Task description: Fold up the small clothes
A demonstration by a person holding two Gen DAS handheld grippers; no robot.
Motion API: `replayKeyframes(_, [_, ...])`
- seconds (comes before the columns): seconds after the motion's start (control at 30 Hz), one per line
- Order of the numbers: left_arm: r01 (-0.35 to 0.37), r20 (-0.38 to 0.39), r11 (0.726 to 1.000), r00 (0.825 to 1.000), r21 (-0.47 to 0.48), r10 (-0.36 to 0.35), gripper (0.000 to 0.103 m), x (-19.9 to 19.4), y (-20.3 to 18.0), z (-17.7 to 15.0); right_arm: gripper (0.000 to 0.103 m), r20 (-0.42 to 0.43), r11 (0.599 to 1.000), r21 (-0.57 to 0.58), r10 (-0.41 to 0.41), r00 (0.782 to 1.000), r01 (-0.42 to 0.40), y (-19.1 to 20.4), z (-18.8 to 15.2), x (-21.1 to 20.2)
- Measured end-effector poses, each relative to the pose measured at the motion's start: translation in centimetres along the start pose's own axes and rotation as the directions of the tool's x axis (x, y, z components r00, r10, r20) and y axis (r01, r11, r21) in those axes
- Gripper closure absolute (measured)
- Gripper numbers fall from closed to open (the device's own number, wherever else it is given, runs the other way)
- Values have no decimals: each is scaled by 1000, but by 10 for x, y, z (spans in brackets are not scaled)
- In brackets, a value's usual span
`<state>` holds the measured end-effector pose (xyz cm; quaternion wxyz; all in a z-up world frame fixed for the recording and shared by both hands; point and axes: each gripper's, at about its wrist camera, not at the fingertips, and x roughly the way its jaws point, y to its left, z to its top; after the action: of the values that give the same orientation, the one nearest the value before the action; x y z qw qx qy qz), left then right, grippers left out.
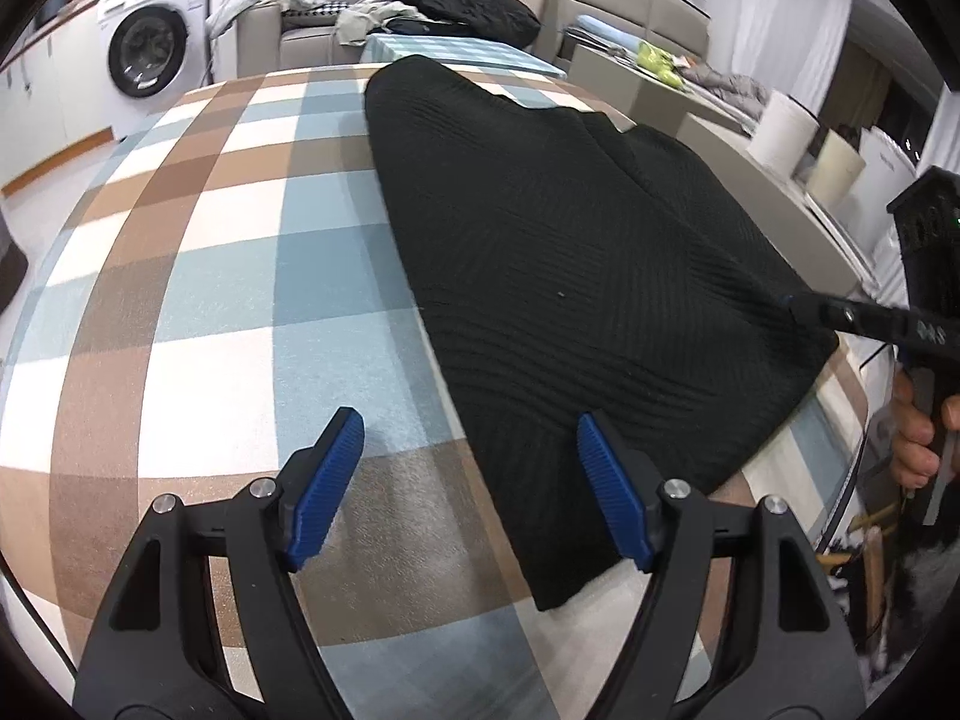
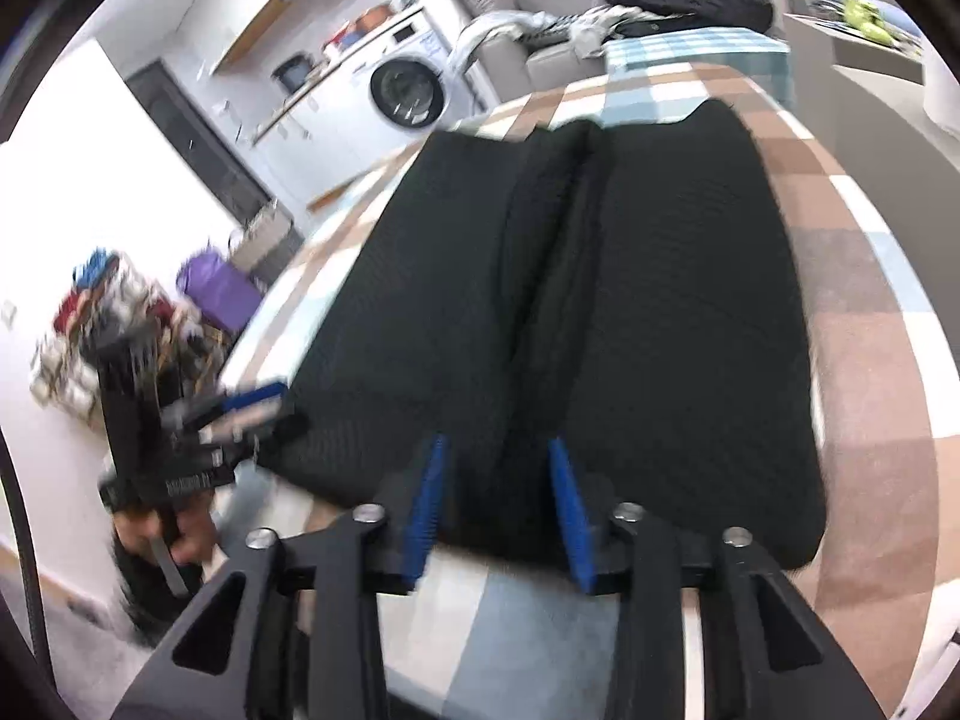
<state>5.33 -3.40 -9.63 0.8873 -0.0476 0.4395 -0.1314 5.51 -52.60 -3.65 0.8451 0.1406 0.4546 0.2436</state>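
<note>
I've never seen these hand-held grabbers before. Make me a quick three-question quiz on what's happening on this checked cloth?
1. True or false: the left gripper is clamped on the black ribbed knit garment.
2. What does the garment lie on? A) bare wood B) brown, blue and white checked tablecloth C) sofa
3. Which white appliance stands in the background?

Key: 1. False, its blue pads stand apart, gripping nothing. 2. B. 3. A front-loading washing machine.
</note>
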Motion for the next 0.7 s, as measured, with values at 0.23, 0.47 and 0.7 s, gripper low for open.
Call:
replayKeyframes(0.23, [-12,10,1000,1000,-1,12,30,1,0,0,65,-38,997,-48,-56,998,54,0,8,26])
replayKeyframes(0.47, [-4,15,1000,1000,-3,4,30,2,2,0,64,8,993,-108,-42,999,42,-6,-12,11])
replayKeyframes(0.7, [-4,16,1000,1000,-5,4,30,2,2,0,61,-61,999,29,34,998,-32,-16,35,44])
